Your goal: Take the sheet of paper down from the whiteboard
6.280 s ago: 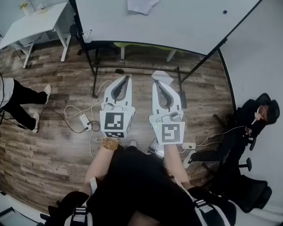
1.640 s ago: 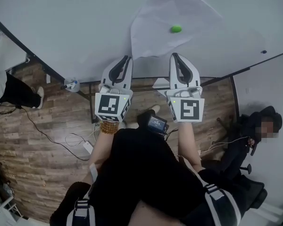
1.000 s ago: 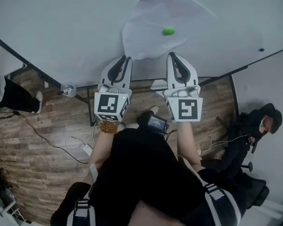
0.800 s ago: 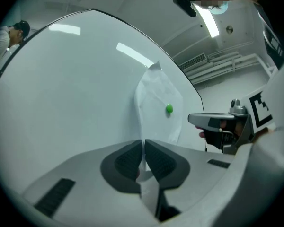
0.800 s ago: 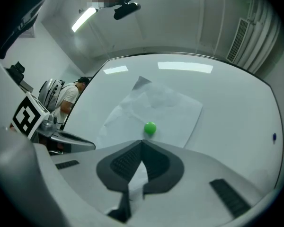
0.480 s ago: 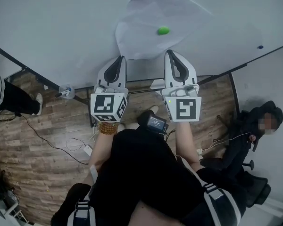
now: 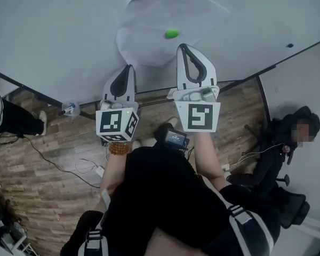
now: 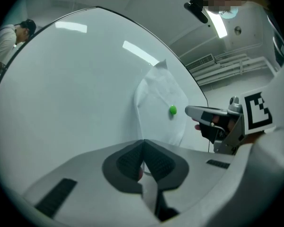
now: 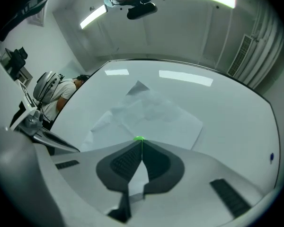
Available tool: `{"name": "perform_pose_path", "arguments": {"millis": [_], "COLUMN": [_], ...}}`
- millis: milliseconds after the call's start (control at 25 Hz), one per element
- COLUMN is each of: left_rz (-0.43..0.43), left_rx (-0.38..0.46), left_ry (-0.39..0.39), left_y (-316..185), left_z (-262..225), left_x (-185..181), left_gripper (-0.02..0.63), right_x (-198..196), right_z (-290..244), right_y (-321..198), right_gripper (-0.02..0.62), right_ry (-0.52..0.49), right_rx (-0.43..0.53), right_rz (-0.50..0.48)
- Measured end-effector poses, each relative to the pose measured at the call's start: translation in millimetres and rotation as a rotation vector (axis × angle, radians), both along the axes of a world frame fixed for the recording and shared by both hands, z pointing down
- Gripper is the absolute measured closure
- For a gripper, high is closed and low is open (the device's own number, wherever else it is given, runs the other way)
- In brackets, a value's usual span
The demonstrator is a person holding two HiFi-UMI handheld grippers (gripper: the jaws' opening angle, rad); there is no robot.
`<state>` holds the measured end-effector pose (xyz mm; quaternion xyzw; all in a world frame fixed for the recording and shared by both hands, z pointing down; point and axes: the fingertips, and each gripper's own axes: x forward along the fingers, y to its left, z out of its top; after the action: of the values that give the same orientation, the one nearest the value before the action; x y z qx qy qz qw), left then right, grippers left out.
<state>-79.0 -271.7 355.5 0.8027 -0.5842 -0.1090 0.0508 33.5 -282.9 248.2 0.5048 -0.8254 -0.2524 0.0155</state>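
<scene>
Head view showed the whiteboard (image 7: 53, 31) filling the upper frame, with the creased sheet of paper (image 7: 149, 12) hanging on it, pinned near its lower part. The right gripper (image 7: 183, 47) pointed at the sheet's lower edge, jaws pressed together and holding nothing. The left gripper (image 7: 129, 67) sat lower, beside the sheet's bottom-left edge, jaws likewise together and empty. A small green magnet (image 7: 172, 34) held the paper just above the right gripper's tips.
</scene>
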Motion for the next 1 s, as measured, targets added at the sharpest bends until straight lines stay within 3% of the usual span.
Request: {"name": "perform_pose_path", "arguments": {"millis": [520,1000], "left_rz": [-0.005,0.012], "left_rx": [-0.001,-0.002], "left_ry": [0.01,0.026], "left_y": [0,1], "left_z": [0,1], "left_x": [-3,-3], "left_gripper": [0.595,0.595], "right_x": [-13,-21], "right_z": [-5,3], "right_y": [-16,-26], "right_gripper": [0.499,0.468], "right_ry": [0.09,0.158], "right_rx": [0.031,0.019], "right_rz": [0.03,0.035]}}
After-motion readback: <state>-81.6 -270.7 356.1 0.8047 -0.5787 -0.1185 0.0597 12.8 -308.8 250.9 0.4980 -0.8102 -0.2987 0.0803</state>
